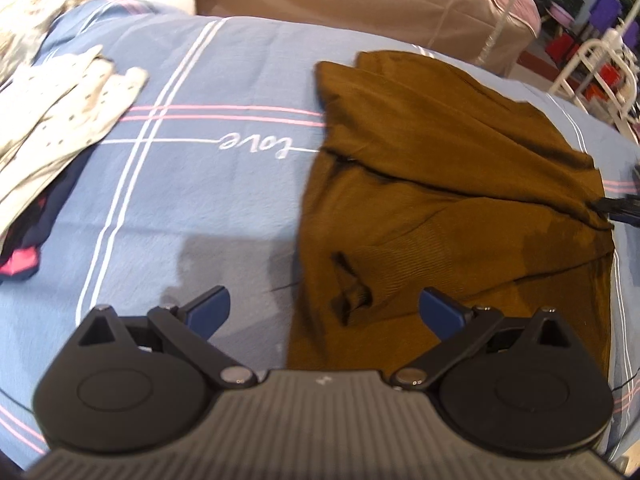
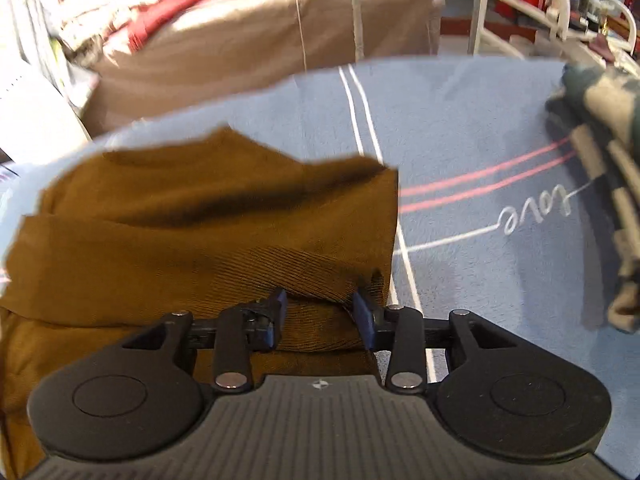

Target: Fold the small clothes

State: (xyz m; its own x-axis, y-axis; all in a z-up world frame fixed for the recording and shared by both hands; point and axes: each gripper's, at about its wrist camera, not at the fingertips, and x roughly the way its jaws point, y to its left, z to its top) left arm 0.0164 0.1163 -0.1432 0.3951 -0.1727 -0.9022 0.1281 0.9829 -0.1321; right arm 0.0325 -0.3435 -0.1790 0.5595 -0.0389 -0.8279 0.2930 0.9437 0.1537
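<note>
Left wrist view: the left hand-held gripper [image 1: 324,312] is spread wide with nothing between its blue pads [image 1: 210,314], and hovers above the near left edge of the brown garment [image 1: 452,184]. The garment lies partly folded on the blue bedsheet [image 1: 200,200], right of the embroidered "love" lettering [image 1: 254,145]. A pile of white dotted clothes [image 1: 60,112] sits at the far left, well apart from the garment. The right hand-held gripper [image 1: 618,208] shows at the garment's right edge.

Right wrist view: the right hand-held gripper [image 2: 320,314] is partly closed, pinching a bunched fold of the brown garment [image 2: 200,232] between its pads. A dark patterned cloth stack [image 2: 600,168] occupies the right edge. A tan covered mattress [image 2: 260,32] stands beyond the bed.
</note>
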